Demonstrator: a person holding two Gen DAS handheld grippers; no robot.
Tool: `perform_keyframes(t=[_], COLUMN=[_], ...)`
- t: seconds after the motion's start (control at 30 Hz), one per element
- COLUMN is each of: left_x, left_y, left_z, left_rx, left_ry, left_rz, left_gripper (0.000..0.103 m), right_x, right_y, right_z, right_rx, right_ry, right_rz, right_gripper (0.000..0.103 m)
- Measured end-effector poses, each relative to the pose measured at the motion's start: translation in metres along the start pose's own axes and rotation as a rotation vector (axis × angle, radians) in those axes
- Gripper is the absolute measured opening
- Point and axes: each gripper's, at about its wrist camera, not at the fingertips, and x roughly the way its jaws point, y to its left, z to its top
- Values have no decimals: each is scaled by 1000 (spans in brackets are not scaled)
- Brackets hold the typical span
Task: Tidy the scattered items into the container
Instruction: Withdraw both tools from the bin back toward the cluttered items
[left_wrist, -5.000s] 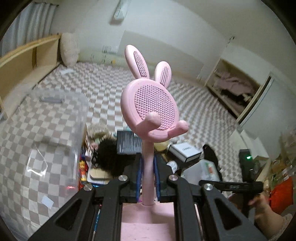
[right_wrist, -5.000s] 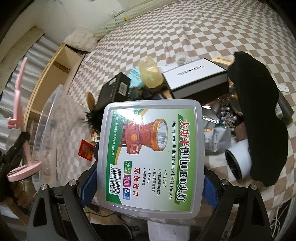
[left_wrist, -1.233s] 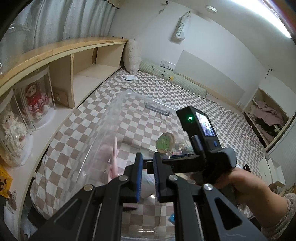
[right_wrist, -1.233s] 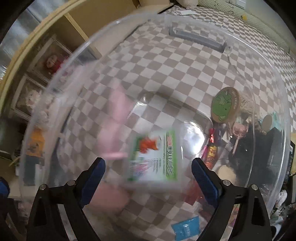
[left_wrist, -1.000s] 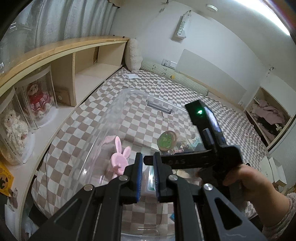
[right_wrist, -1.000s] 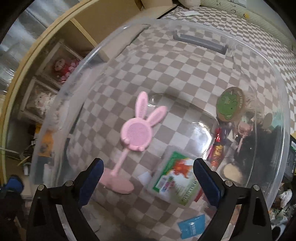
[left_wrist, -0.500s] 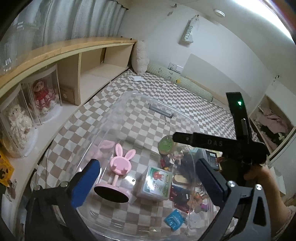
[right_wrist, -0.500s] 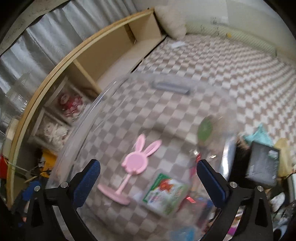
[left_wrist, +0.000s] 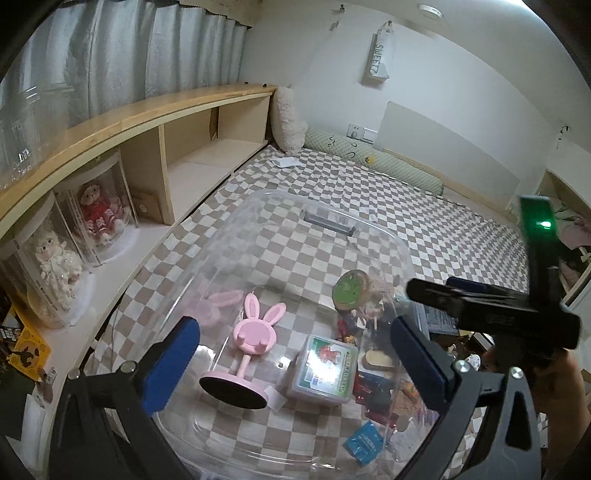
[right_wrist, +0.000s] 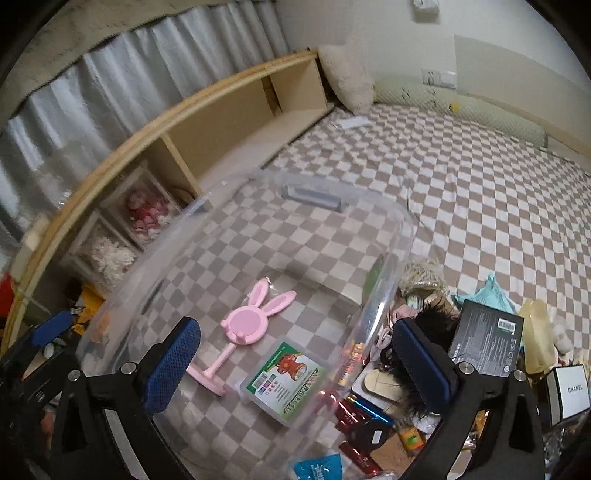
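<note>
Checkered bed (left_wrist: 424, 206): clear container (left_wrist: 325, 221) holds pink bunny stand (left_wrist: 255, 332), headlamp box (left_wrist: 327, 365)

Legible text, located relative to the clear container (right_wrist: 384, 236):
- "CHANEL" on white box (right_wrist: 570, 393), well to its right, right wrist view.
- "SWEET" reading downward, final character unclear, on wall hanging (left_wrist: 378, 59) far behind it, left wrist view.
- Headlamp box (right_wrist: 286, 384) inside it: printed label, characters too small to read.
</note>
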Motion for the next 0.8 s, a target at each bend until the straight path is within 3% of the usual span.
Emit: perform_keyframes(t=[0.17,0.3,0.53,0.8], left_x=[-5,-8,-12,-3], left_y=[-10,-25,-62,-111], left_z=[-2,-3,-11,-23], left_rx=[-23,-18,48,139], left_ry=[-15,-22,-58,-31], left_rz=[-7,-17,-16,-67], left_gripper=[103,103,103,103], right_x=[-33,-56,-103,-136], right_y=[-17,-22,-30,-60], right_z=[-6,-14,-38,-63], right_rx=[34,14,-40,-7], right_ry=[-26,-42,-103,-134], right_rz=[75,81,29,-81], right_gripper=[103,103,103,103])
